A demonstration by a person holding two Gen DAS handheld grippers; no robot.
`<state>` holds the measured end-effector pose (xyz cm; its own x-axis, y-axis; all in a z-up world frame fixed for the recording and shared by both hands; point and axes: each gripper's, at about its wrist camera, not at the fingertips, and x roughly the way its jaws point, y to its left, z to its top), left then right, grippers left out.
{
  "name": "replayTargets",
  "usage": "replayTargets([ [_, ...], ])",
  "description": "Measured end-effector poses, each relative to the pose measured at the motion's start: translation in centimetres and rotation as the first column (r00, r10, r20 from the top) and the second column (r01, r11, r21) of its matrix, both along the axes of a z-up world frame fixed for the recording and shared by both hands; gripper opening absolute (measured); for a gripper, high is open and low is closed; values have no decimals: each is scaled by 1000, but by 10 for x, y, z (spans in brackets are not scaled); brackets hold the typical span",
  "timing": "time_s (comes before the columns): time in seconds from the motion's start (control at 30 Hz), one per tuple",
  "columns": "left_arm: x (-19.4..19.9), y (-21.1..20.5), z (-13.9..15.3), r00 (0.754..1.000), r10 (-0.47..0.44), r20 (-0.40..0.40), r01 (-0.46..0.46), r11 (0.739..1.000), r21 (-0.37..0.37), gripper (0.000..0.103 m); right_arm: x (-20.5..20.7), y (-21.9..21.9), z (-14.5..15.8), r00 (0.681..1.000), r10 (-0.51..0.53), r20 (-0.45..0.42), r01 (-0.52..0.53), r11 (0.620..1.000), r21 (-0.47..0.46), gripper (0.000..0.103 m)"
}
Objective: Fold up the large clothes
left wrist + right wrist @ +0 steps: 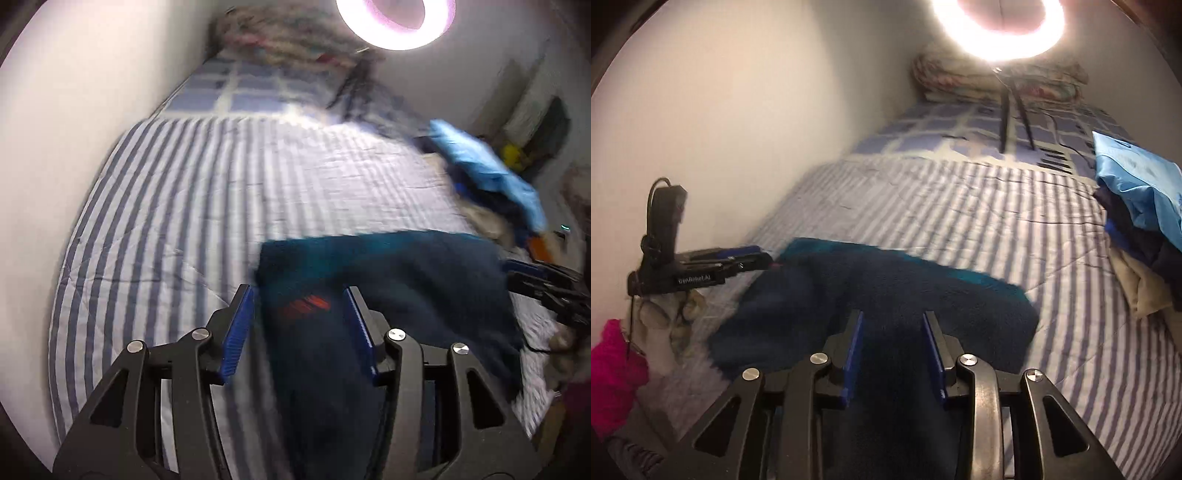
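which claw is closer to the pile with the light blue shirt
Right. The right claw is over the navy garment's pile-side end; the left claw is at its far end from the pile.

Dark navy fleece garment [886, 295] rumpled on striped bedspread [960, 206]

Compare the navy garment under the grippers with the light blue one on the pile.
The navy garment is dark, with a teal edge; the light blue garment is pale and bright. The navy one lies spread on the striped cover; the light blue one sits bunched atop a pile of clothes. The navy one lies beneath both open grippers; the light blue one lies off to the side. Both are on the bed.
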<state>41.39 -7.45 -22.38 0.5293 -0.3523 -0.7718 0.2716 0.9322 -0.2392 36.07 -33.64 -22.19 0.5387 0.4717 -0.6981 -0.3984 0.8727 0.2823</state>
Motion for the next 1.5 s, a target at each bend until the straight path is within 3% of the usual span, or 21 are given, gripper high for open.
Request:
replayTargets([
  [0.13, -44, -14, 7, 995, -94, 13, 95, 996, -5, 50, -36, 20, -3, 996, 94, 9, -93, 995, -35, 31],
  [0.27, -67, -21, -22, 990, -125, -62, 126, 992, 17, 45, -56, 31, -26, 989, 146, -32, -148, 986, -82, 29],
  [0.33, -73, -21, -46, 989, -120, -89, 124, 991, 46, 46, -57, 25, -43, 989, 130, -68, -136, 987, -84, 27],
  [0.47, -80, -30, -52, 991, -120, -55, 125, 986, 107, 49, -56, 9, -73, 990, 72, -118, -83, 993, -84, 24],
  [0.6, -80, -26, -37, 993, -88, -73, 93, 993, 69, 49, -63, 12, -48, 994, 66, -88, -75, 991, -112, 24],
  [0.7, -90, -13, -21, 996, -63, -58, 63, 998, -8, 49, -76, 4, -25, 997, 65, -40, -67, 996, -64, 26],
  [0.8, -92, 1, -11, 998, -30, -51, 25, 995, -94, 49, -83, -2, -7, 999, 38, 15, -36, 996, -84, 29],
  [0.87, -88, 14, -7, 998, 5, -66, -15, 988, -152, 50, -86, 0, -1, 999, 6, 42, 0, 990, -143, 36],
  [0.9, -85, 19, -6, 997, 16, -78, -30, 984, -173, 56, -87, 2, 0, 998, -13, 56, 22, 984, -175, 41],
  [0.97, -76, 27, -5, 993, 35, -116, -58, 976, -208, 70, -90, 2, 3, 994, -41, 100, 63, 972, -226, 59],
  [1.1, -59, 42, -10, 984, 52, -171, -101, 953, -287, 72, -93, -3, 8, 985, -55, 162, 97, 959, -266, 83],
  [1.17, -52, 47, -15, 979, 49, -197, -111, 943, -313, 72, -93, -11, 9, 983, -42, 179, 83, 970, -229, 103],
  [1.23, -44, 54, -24, 970, 43, -238, -131, 920, -368, 72, -90, -22, 10, 984, -52, 168, 82, 981, -174, 103],
  [1.33, -31, 61, -36, 958, 50, -283, -170, 892, -420, 73, -71, -54, -6, 988, -127, 84, 130, 991, -38, 103],
  [1.5, -11, 68, -57, 937, 34, -346, -206, 856, -474, 73, -42, -100, -41, 979, -173, -104, 190, 966, 176, 103],
])
